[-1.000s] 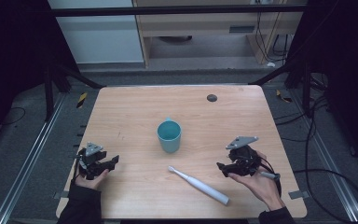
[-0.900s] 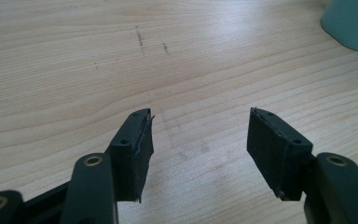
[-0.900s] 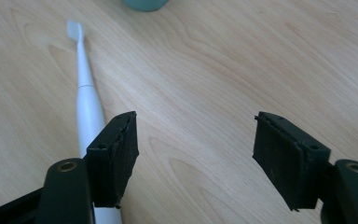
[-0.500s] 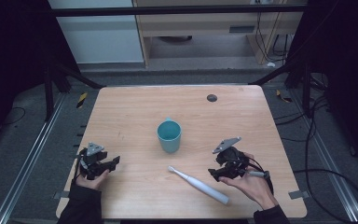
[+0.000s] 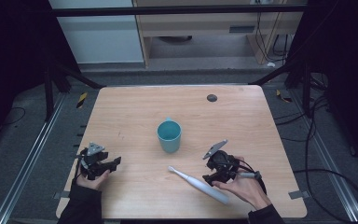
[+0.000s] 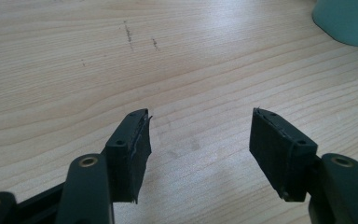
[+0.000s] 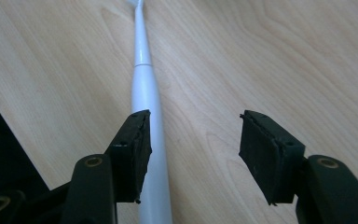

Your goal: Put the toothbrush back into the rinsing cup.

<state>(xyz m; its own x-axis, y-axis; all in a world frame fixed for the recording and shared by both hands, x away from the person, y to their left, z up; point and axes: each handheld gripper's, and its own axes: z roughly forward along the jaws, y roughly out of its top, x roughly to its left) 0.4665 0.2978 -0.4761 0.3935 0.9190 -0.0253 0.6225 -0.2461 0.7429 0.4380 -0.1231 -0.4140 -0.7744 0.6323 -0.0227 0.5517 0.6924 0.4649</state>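
A white electric toothbrush [image 5: 198,185] lies slantwise on the wooden table [image 5: 135,112], front right of centre. My right gripper [image 5: 213,175] hovers open just over its handle. In the right gripper view the toothbrush [image 7: 144,88] runs along the inner side of the left jaw, and the right gripper [image 7: 193,114] has nothing clamped. A teal cup [image 5: 169,135] stands upright mid-table. My left gripper [image 5: 113,163] rests open near the front left edge. In the left gripper view the left gripper [image 6: 200,114] points over bare wood, with the cup [image 6: 349,21] at the top right corner.
A small dark round hole [image 5: 211,98] sits in the tabletop at the back right. Metal frame rails [image 5: 28,158] and cables [image 5: 335,182] flank the table on the floor. Shelving stands beyond the far edge.
My right gripper has moved left and slightly forward across the table, from the right side to the toothbrush's handle. The left gripper, cup and toothbrush have stayed put.
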